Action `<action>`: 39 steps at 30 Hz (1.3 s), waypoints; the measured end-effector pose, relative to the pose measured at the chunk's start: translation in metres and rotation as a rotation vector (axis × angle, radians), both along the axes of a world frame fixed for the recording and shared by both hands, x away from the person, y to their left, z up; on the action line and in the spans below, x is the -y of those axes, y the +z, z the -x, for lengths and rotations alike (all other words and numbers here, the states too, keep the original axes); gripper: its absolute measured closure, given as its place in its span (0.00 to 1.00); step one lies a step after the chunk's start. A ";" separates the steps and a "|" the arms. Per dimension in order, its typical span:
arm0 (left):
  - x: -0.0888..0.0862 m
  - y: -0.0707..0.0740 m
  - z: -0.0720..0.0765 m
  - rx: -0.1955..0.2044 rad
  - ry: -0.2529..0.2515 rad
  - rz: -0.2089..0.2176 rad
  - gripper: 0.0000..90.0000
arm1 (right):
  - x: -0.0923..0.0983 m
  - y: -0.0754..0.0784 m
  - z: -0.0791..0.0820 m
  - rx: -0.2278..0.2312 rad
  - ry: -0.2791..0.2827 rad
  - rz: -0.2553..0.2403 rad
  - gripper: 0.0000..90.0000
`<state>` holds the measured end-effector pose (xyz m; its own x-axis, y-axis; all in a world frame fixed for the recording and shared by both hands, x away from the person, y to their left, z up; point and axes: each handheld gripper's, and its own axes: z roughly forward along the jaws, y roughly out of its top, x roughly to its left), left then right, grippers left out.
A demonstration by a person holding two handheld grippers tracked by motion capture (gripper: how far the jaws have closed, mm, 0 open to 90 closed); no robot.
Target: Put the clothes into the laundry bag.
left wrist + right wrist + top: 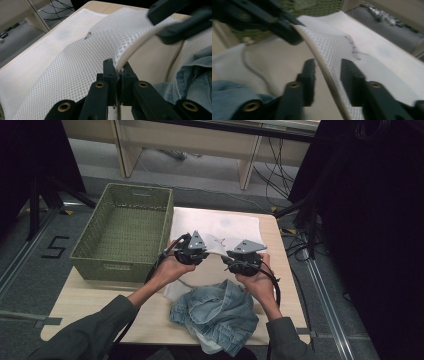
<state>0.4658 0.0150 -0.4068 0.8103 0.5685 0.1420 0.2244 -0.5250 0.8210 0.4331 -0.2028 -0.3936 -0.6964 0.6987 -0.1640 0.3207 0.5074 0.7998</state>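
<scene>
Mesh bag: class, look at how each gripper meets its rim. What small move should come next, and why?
Probably close the right gripper back onto the rim of the mesh bag. Its jaws stand apart with the rim between them, unpressed, while the left gripper is shut on the rim. With both gripping, the mouth could be held open for the jeans lying beside it.

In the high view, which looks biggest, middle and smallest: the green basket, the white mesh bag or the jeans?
1. Green basket, biggest.
2. White mesh bag and jeans look about alike; part of the bag lies hidden under the grippers and jeans, so I won't rank them.
</scene>
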 end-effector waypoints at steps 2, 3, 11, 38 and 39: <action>-0.002 0.001 -0.001 0.000 0.005 0.016 0.94 | 0.003 0.005 0.010 -0.027 0.038 -0.029 0.57; -0.003 0.002 -0.002 -0.003 0.005 0.017 0.94 | 0.009 0.011 0.027 -0.085 0.082 -0.051 0.49; -0.004 0.002 -0.004 -0.037 -0.006 0.022 0.94 | 0.029 0.000 0.082 -0.212 0.172 -0.079 0.36; -0.005 0.000 -0.002 -0.093 -0.049 0.003 0.93 | -0.070 -0.079 0.080 -0.235 0.209 0.274 0.48; -0.005 0.000 -0.002 -0.095 -0.052 -0.001 0.93 | -0.068 -0.077 0.080 -0.227 0.223 0.286 0.63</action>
<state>0.4677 0.0201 -0.4067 0.8485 0.5253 0.0638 0.2734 -0.5384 0.7971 0.3529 -0.1348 -0.4703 -0.8662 0.4753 -0.1545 0.3296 0.7757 0.5383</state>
